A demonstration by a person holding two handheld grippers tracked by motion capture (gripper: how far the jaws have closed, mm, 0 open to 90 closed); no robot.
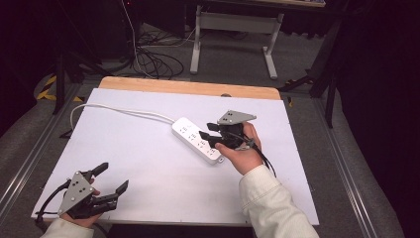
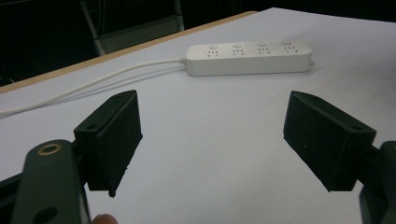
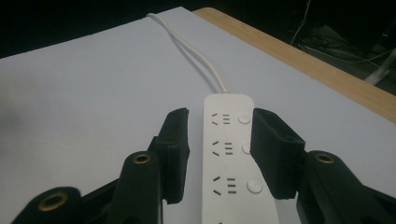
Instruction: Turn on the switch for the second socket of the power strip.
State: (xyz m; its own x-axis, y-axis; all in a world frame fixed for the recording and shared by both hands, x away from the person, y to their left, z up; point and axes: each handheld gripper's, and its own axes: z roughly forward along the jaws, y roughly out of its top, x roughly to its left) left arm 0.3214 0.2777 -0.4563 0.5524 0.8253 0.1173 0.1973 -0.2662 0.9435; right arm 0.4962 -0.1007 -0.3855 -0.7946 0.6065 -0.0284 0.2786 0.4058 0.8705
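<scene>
A white power strip [image 1: 195, 139] lies at an angle on the white sheet, right of centre, and its white cable [image 1: 124, 111] runs off to the far left. My right gripper [image 1: 208, 131] is over the strip's near end, open. In the right gripper view its jaws straddle the strip [image 3: 231, 158]: a thin gap shows on the left side, and the right jaw is at the strip's edge. My left gripper [image 1: 114, 176] rests near the front left corner, open wide with nothing between its fingers. The left gripper view shows the strip [image 2: 247, 58] far ahead of that gripper [image 2: 212, 98].
The white sheet [image 1: 148, 173] covers a wooden table whose bare edge [image 1: 188, 87] shows at the back. Beyond it on the floor are loose cables [image 1: 153, 62] and a white desk frame [image 1: 233, 25]. Metal rails run along both sides of the table.
</scene>
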